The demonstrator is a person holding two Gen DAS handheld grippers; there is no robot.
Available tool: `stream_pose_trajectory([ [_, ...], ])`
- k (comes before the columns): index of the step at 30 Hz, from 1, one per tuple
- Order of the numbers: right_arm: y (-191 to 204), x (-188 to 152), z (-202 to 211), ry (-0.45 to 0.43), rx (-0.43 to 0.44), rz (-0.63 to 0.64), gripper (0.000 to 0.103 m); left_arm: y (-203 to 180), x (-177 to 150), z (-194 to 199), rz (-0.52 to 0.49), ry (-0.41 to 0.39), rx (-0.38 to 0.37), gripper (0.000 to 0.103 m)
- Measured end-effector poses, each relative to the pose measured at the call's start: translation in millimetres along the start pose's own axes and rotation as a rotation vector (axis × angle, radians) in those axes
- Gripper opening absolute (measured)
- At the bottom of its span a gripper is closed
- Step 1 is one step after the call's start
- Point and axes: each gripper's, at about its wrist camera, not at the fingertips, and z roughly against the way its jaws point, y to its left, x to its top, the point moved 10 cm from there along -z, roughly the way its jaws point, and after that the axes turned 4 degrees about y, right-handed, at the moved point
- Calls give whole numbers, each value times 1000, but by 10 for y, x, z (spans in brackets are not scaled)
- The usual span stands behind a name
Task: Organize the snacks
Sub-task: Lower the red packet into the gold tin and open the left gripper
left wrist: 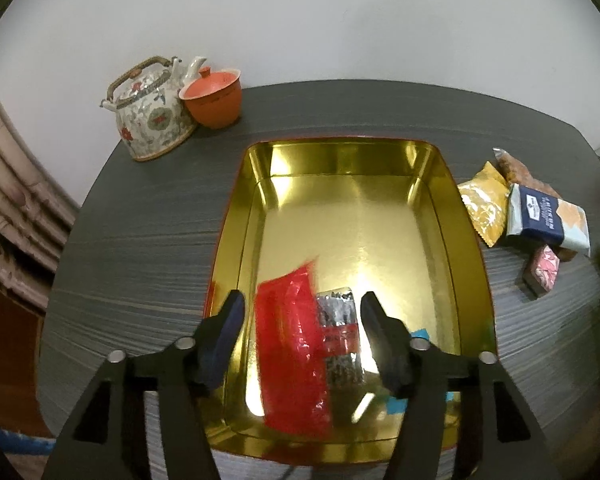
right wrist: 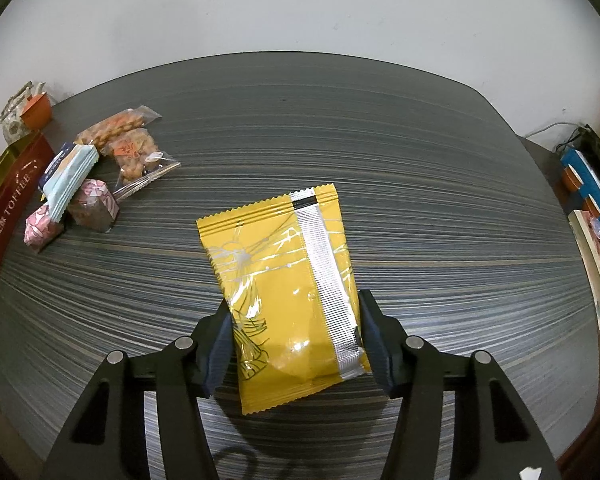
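Note:
An open gold tin (left wrist: pixel 440 184) lies on the dark striped table. Over its near end, my left gripper (left wrist: pixel 303 301) stands open. A red packet (left wrist: pixel 292 360) is between the jaws, blurred and clear of both pads, beside a silver and red packet (left wrist: pixel 338 332) on the tin's floor. In the right wrist view my right gripper (right wrist: pixel 295 305) is shut on a yellow packet (right wrist: pixel 284 272) with a silver seam. Both pads press its sides, and its shadow falls on the table below it.
A flowered teapot (left wrist: pixel 152 116) and an orange lidded cup (left wrist: pixel 214 96) stand at the table's back left. Several loose snacks (left wrist: pixel 540 216) lie right of the tin. The same snack pile (right wrist: pixel 84 184) lies beside the tin's dark red wall (right wrist: pixel 8 216). Books (right wrist: pixel 592 208) sit beyond the table's right edge.

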Motion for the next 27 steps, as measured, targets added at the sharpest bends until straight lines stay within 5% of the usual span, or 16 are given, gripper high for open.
stream_pose_trajectory([
  [11, 421, 145, 179, -28, 22, 40, 53, 46, -22, 281, 31, -60, -25, 71],
  [18, 840, 367, 450, -71, 83, 99, 53, 257, -78, 446, 80, -90, 31, 74],
  [27, 1849, 607, 780, -114, 222, 237, 53, 617, -166, 517, 189, -95, 48, 74],
])
